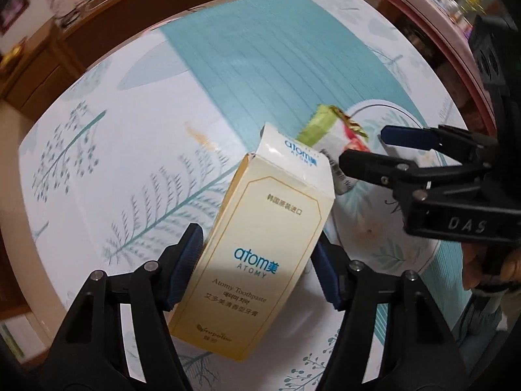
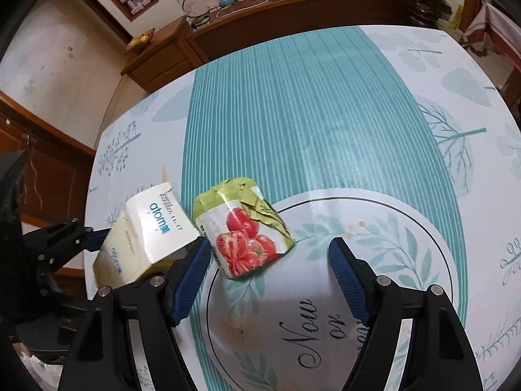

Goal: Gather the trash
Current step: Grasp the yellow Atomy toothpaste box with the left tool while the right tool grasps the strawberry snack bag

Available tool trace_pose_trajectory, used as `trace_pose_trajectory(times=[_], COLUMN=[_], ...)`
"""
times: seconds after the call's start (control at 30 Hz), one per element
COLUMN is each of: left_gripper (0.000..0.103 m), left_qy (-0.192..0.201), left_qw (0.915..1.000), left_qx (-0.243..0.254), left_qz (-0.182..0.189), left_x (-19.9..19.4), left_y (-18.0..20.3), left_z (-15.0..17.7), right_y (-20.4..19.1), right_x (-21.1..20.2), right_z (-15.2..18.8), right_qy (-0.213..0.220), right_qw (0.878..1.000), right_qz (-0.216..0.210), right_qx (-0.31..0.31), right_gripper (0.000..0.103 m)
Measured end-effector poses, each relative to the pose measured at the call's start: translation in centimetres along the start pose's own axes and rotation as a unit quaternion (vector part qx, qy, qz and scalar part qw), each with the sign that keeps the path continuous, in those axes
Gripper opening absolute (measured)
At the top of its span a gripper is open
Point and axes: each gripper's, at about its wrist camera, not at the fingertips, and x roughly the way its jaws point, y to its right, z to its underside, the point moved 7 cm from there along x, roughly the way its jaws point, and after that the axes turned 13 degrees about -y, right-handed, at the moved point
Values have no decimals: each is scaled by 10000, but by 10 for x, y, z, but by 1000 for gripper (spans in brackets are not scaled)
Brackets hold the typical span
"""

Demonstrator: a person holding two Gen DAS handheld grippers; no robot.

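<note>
Left tongs [image 1: 257, 270] straddle a cream toothpaste box [image 1: 260, 247] lying on the counter [image 1: 130, 169]. Jaws fairly wide, blue pads at both long sides of the box, left pad right at its edge; can't tell if they press yet, box looks resting on the counter, not lifted. Right tongs [image 2: 270, 273] wide apart, nothing gripped, hovering over a crumpled tomato wrapper [image 2: 244, 228], green top w/ red tomato print, which lies just far of the pads, nearer the left pad. Wrapper sits just right of the box, by the printed circle on the cloth. In the left wrist view the right tongs [image 1: 368, 150] come in from the right w/ a hand [image 1: 495, 260] behind. Wood cabinet [image 2: 260, 29] at the far side.
</note>
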Motion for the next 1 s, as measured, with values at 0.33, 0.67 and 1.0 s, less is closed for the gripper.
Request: trace_pose_trajectory(times=[0.33,0.67,1.0], left_gripper=[60,60,60], left_qy=[276,684,1156], left_qw=[9961,9910,9812], left_qx=[-818,-1149,-1523], left_qz=[175,18,-250], left_x=[-17,-64,-116], left_y=[-21,-2,104], left_z=[24,71,158], right_y=[-29,-42,-5], right_x=[15,-14,-108], right_z=[-8,38,173], right_qy=[406,436,600], right_qw=[9933,9962,9960], right_qz=[869,366,-353], right_qx=[-648,-654,-567], right_gripper=[55,19,19])
